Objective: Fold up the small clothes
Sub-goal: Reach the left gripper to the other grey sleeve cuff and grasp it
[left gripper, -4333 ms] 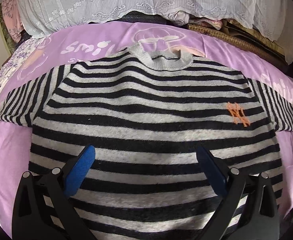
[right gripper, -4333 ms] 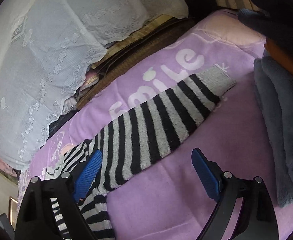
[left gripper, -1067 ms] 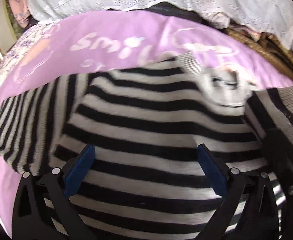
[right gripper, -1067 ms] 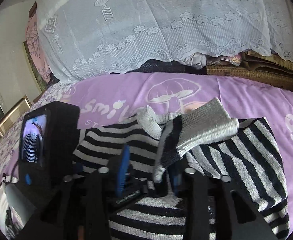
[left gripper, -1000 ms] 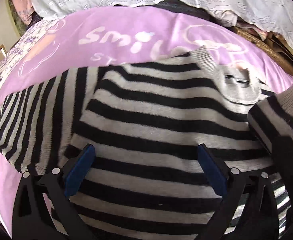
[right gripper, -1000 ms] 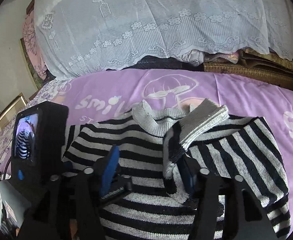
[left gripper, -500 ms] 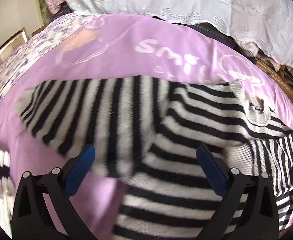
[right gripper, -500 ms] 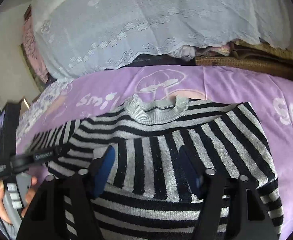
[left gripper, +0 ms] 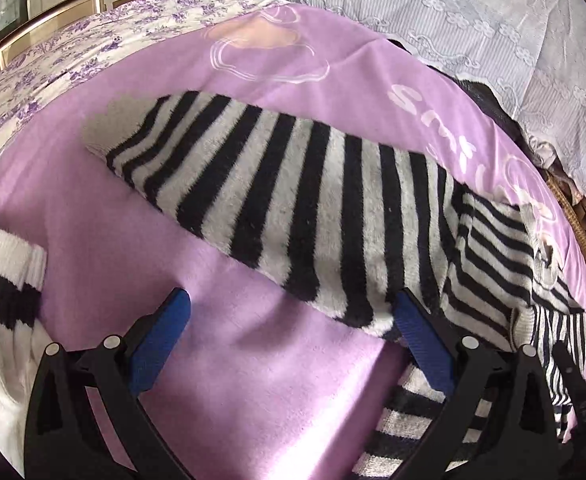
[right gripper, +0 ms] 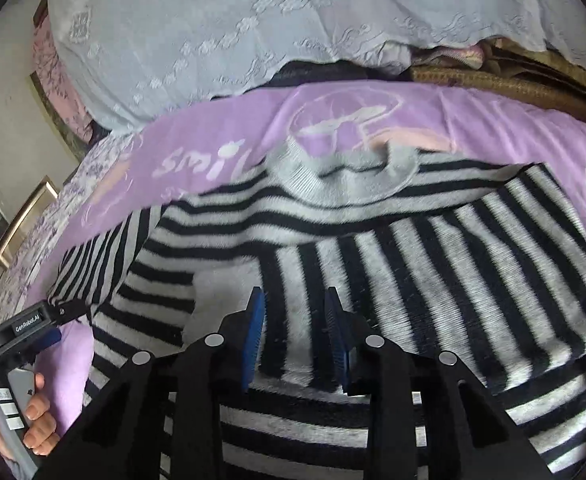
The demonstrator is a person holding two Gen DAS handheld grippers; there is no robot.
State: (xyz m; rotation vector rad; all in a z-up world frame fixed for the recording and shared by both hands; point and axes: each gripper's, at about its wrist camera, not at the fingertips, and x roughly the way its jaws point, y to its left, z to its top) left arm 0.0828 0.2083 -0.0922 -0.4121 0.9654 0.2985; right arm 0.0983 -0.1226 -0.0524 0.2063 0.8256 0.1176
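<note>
While striped sweater (right gripper: 333, 240) covers purple blanket (left gripper: 253, 380), left gripper (left gripper: 289, 332) apart, right gripper (right gripper: 295, 340) narrowing, unclamped.

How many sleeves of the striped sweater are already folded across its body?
1. The right sleeve lies across the sweater chest; the left sleeve lies stretched out on the purple blanket.

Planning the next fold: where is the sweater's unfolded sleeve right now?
In the left wrist view the unfolded sleeve lies flat on the purple blanket, stretching up-left from the striped sweater body, just ahead of the left gripper.
</note>
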